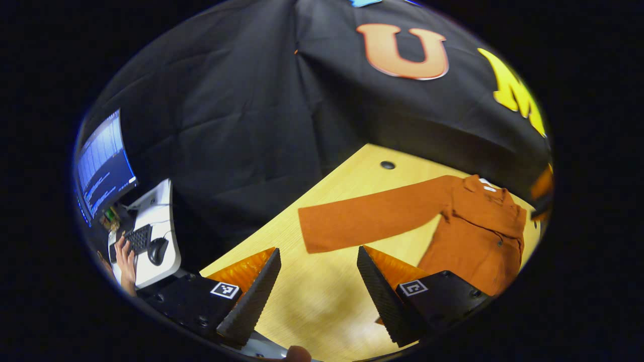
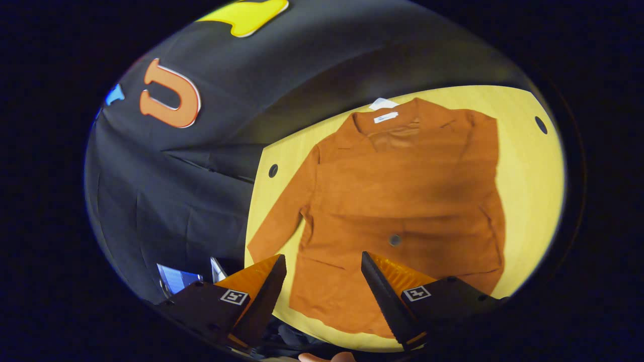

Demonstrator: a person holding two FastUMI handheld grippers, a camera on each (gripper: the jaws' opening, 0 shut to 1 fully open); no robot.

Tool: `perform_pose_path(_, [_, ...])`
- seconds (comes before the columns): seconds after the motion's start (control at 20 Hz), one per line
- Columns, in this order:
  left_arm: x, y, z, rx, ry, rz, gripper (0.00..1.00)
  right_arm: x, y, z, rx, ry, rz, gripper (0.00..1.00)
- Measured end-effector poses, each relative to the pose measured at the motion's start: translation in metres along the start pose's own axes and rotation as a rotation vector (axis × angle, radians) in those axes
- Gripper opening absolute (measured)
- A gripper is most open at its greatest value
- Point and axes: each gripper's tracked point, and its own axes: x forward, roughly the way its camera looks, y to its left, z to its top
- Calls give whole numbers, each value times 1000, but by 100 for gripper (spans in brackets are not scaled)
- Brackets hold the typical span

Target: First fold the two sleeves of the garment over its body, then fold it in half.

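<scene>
A rust-orange long-sleeved shirt point(image 2: 402, 191) lies flat on the yellow wooden table point(image 2: 528, 176), collar toward the wall. In the left gripper view one sleeve point(image 1: 367, 218) stretches straight out to the side, away from the shirt's body point(image 1: 478, 236). My left gripper point(image 1: 318, 250) is open just in front of that sleeve's cuff, holding nothing. In the right gripper view the same sleeve point(image 2: 282, 216) runs down-left, and the other sleeve seems to lie over the body on the right. My right gripper point(image 2: 322, 255) hangs open over the hem, nothing between its fingers.
The table has round cable holes point(image 1: 387, 165) point(image 2: 273, 170) point(image 2: 541, 124). Black cloth walls close off the far edge. A side desk to the left carries a monitor point(image 1: 103, 168), a keyboard point(image 1: 138, 239) and a mouse point(image 1: 157, 250), with a person's hand point(image 1: 126, 259) on the keys.
</scene>
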Motion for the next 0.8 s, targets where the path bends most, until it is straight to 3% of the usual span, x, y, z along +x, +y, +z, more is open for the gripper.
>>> perform_pose_path(0.15, [50,3,-10,-152,228,1,99,-35,-59,-29,46,-18,-16,95])
perform_pose_path(0.25, [78,7,-6,-200,316,7,100,-51,-100,-52,59,-28,-80,95])
perform_pose_path(0.35, [105,18,3,-157,359,14,100,-65,-123,-81,58,-25,-102,96])
perform_pose_path(0.4, [117,22,2,-134,398,12,99,-70,-134,-94,50,-22,-120,91])
perform_pose_path(0.45, [124,20,-1,-127,457,2,99,-72,-141,-109,42,-17,-133,95])
perform_pose_path(0.65, [144,21,-12,-184,650,-36,98,-84,-159,-169,16,105,-167,95])
perform_pose_path(0.8, [161,25,-11,-204,687,-47,98,-92,-170,-176,-55,116,-210,95])
